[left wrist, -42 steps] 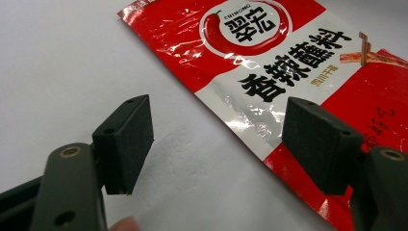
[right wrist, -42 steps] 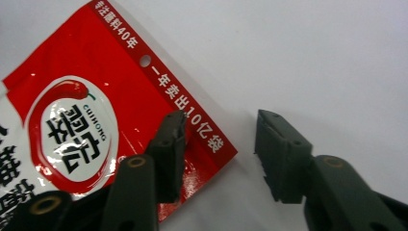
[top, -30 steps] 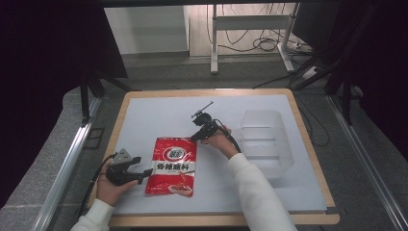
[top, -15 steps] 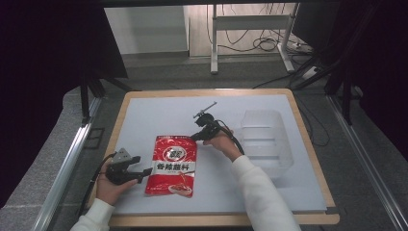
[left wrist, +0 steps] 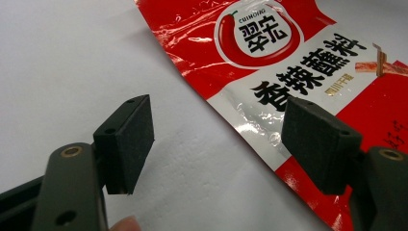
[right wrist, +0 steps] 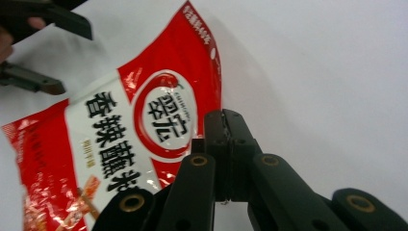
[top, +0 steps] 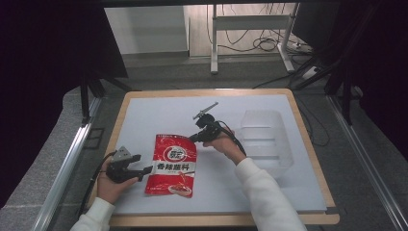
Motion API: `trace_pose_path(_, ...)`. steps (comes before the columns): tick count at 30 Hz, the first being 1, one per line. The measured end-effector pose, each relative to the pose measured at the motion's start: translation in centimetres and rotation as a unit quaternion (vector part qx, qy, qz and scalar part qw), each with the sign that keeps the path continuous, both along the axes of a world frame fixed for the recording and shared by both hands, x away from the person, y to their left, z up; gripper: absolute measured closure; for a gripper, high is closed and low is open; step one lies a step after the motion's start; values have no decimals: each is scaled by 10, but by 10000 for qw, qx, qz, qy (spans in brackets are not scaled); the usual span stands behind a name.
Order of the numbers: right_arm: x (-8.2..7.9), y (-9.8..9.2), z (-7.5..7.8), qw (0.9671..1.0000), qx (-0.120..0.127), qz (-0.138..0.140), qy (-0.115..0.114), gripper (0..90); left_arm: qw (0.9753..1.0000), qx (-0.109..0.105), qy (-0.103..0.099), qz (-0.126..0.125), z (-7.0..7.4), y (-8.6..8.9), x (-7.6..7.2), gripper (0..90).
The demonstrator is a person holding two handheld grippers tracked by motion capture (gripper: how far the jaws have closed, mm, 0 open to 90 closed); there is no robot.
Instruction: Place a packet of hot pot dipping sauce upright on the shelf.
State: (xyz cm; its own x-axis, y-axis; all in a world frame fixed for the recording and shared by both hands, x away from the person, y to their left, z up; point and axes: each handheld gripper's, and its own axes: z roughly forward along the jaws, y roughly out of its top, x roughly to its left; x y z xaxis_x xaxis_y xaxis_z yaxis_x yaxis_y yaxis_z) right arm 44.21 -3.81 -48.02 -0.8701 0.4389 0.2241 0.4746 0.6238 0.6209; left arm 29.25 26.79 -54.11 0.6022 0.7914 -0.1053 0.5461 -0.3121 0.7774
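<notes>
High view: red sauce packet [top: 173, 164] lies flat on the desk [top: 144, 110], long axis near-to-far. Left gripper [top: 144, 171], jaws wide, straddles its left edge; right gripper [top: 195, 137], jaws closed empty, sits at the far-right corner.

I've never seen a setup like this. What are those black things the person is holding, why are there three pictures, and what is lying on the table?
No robot here: a person holds a hand-held grasping tool in each hand. One picture comes from a fixed camera above the table; the other two come from small cameras riding on each tool, looking along its two black jaws.

On the white table lies a red and white food packet with printed characters and a chili logo, and to the right stands a clear plastic container.

The left tool is open beside the packet's left edge, one jaw over bare table, the other over the packet. The right tool, at the packet's upper right corner, has its jaws pressed together. I cannot tell whether it pinches the packet's edge.
</notes>
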Motion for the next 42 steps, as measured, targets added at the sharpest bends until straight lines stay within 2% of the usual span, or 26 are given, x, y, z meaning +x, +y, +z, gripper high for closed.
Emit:
trace_pose_path(11, -20, -3, 9, 9994, 33, 330, -119, 891, 10000, 11, -6, -37, 2, -3, 5, 265)
trace_pose_path(13, -22, -4, 9, 9994, 32, 338, -120, 891, 10000, -34, 11, -36, 2, -3, 6, 266)
trace_pose_path(21, -25, -8, 7, 9992, 39, 372, -114, 891, 10000, 8, 17, -63, 3, -7, 14, 266)
trace_pose_path(25, -25, -7, 6, 9992, 40, 392, -105, 891, 9999, 20, 15, -138, 3, -10, 23, 266)
trace_pose_path(38, -26, -6, 5, 9985, 37, 535, -58, 891, 9992, 55, 242, -310, -3, -14, 54, 267)
trace_pose_path(42, -27, -5, 5, 9984, 43, 565, -80, 891, 9993, 52, 255, -282, -5, -14, 60, 272)
